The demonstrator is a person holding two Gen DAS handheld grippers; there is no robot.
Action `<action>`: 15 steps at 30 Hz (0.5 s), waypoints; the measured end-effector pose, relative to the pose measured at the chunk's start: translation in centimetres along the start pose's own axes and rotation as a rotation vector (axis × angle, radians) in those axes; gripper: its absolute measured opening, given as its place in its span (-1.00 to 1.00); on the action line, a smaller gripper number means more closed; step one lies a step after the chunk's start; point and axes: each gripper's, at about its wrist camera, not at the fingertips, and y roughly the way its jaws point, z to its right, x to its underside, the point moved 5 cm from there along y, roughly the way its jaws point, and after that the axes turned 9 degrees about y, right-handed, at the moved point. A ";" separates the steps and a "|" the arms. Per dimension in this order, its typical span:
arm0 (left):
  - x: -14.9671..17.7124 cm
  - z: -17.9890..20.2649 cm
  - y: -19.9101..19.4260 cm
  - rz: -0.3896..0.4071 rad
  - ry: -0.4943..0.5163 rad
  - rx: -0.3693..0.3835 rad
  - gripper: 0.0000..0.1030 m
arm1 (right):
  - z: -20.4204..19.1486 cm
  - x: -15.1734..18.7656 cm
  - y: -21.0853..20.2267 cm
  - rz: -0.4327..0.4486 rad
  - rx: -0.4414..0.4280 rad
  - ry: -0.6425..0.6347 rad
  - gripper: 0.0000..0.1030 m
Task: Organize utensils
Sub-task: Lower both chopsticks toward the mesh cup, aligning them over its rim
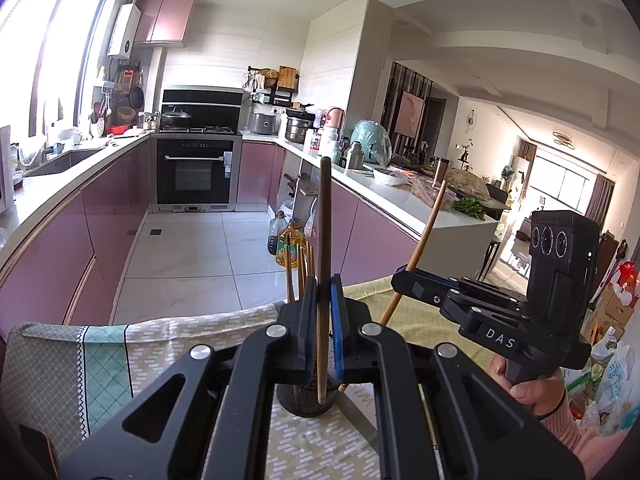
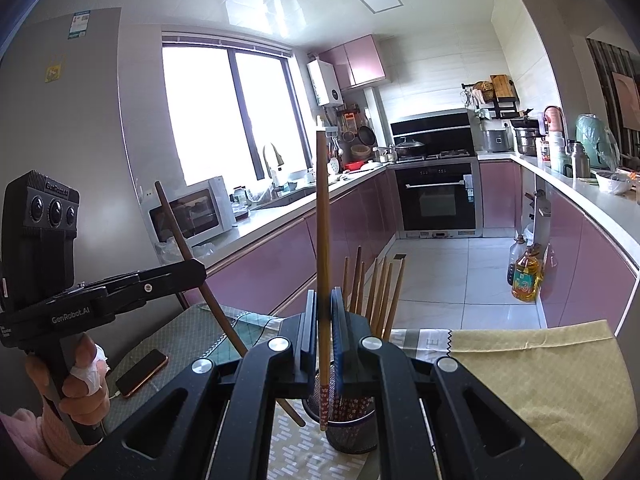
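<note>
Left gripper (image 1: pixel 322 320): pressed together on a dark brown chopstick (image 1: pixel 323 240), seen at lower centre of the left wrist view.
Dark chopstick axis: held nearly upright, its lower tip just above or at the rim of the mesh utensil holder (image 1: pixel 304 398); contact with the rim cannot be told.
Right gripper (image 2: pixel 323 320): pinched shut on a lighter wooden chopstick (image 2: pixel 322 220) with a patterned red lower end, at lower centre of the right wrist view.
Light chopstick axis: close to vertical there; in the left wrist view it appears slanted, rising toward the upper right.
Holder position: directly below and just ahead of both pairs of fingers, standing on the patterned tablecloth (image 2: pixel 540 380); in the right wrist view it sits at bottom centre (image 2: pixel 352 432).
Holder contents: several wooden chopsticks (image 2: pixel 380 292) already standing in it, fanned toward the far side.
Nearer hand: neither clearly; both tips hang over the holder mouth.
Key relation: each stick's long axis is roughly in line with the opening, so a downward release is judged to be the coming move.
Risk: the slanted stick may catch the rim.
Bystander object: a phone (image 2: pixel 142 372) lies on the cloth at lower left.
</note>
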 end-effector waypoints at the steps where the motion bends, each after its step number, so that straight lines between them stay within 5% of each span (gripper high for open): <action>1: -0.2 0.0 0.0 0.002 0.000 -0.001 -0.86 | 0.0 -0.1 0.0 0.001 -0.001 0.002 -0.88; 15: -1.2 0.3 0.5 0.018 -0.003 -0.010 -0.86 | 0.2 -0.7 0.5 0.007 0.004 0.009 -0.88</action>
